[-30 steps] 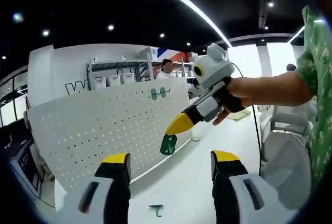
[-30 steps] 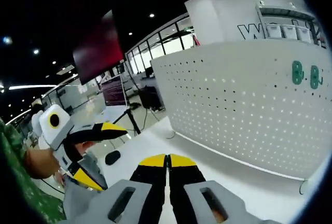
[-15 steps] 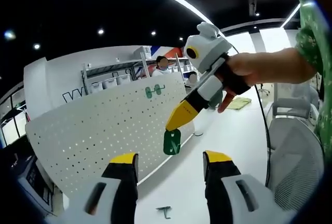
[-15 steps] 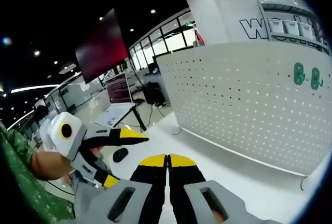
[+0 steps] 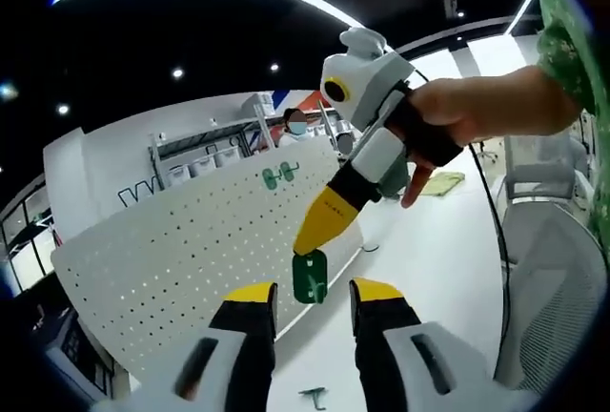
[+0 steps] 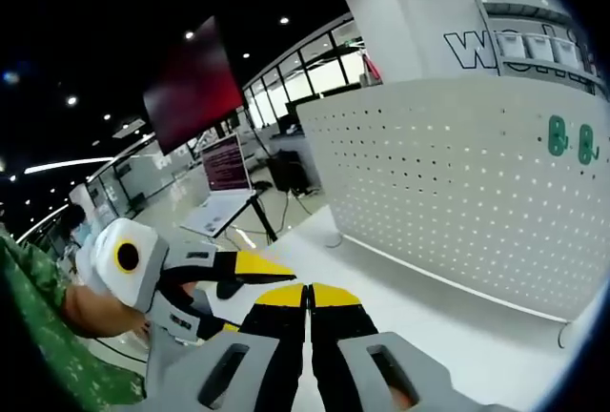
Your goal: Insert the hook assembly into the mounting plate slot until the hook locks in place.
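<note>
Right gripper [image 5: 310, 240] comes in from the right of the left gripper view, held in a person's hand [image 5: 448, 121], its yellow tips pinched on a small green hook assembly [image 5: 309, 277] that hangs just below them. Its jaws are closed on the top edge of that green piece. In its own view the right gripper [image 6: 309, 290] shows both yellow tips pressed together with no gap, though the hook itself is hidden there behind the jaws.

Left gripper [image 5: 308, 293] sits just under the hanging hook, its two yellow-capped jaws standing apart with the green piece showing in the gap between them, apparently a little beyond the tips; I cannot tell whether they touch it. In the right gripper view the left gripper [image 6: 250, 283] lies low and to the left, close against the right one's jaws.

Beyond both grippers stands the white perforated mounting plate [image 5: 191, 250], upright on a white table [image 5: 429, 259]. The same mounting plate [image 6: 457, 193] spreads across the right side of the right gripper view. Two green hooks [image 5: 278, 177] already hang side by side near its top edge, and these green hooks [image 6: 570, 138] also show high at the far right. A small dark green part [image 5: 314, 396] lies on the table below the left gripper's jaws.
</note>
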Motion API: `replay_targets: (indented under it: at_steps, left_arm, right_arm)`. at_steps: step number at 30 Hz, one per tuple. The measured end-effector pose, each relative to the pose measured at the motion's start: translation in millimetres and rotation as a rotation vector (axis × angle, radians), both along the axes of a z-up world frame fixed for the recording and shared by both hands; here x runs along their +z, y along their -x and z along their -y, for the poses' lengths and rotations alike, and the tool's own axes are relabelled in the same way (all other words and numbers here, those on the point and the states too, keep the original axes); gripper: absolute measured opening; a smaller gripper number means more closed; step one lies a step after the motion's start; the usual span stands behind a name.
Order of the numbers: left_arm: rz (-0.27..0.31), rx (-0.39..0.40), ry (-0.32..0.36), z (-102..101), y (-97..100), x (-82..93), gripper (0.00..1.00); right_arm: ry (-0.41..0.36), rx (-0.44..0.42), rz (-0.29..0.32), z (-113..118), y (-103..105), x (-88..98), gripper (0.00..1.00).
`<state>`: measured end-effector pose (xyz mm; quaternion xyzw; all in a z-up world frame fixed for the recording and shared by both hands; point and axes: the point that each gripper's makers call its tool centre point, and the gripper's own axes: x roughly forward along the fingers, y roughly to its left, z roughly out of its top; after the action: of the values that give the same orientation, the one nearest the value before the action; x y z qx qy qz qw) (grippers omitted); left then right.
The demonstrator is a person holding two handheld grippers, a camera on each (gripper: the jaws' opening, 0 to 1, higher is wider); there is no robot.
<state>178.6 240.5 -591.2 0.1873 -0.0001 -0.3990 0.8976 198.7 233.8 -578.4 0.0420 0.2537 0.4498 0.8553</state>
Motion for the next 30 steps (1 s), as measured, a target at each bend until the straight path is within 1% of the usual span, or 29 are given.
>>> replay_targets:
  at_steps: [5,12,18,25,30]
  left_arm:
    - [0.014,-0.004,-0.017,1.0,-0.7,0.3,0.25]
    - [0.023,-0.005,-0.019,3.2,-2.2,0.1,0.20]
    - [0.029,-0.007,-0.011,4.1,-3.2,1.1,0.16]
    - [0.026,0.001,0.010,5.5,-5.1,1.2,0.07]
    - [0.023,0.000,0.015,5.6,-5.1,1.8,0.06]
  right_arm:
    - [-0.013,0.002,-0.014,-1.5,1.4,0.1,0.00]
    - [-0.023,0.005,-0.019,-2.4,3.2,2.0,0.00]
    - [-0.033,0.004,-0.028,-1.8,4.7,2.3,0.00]
    - [-0.041,-0.003,-0.033,-0.4,4.3,3.0,0.00]
    - [-0.041,-0.004,-0.032,-0.1,4.6,3.3,0.00]
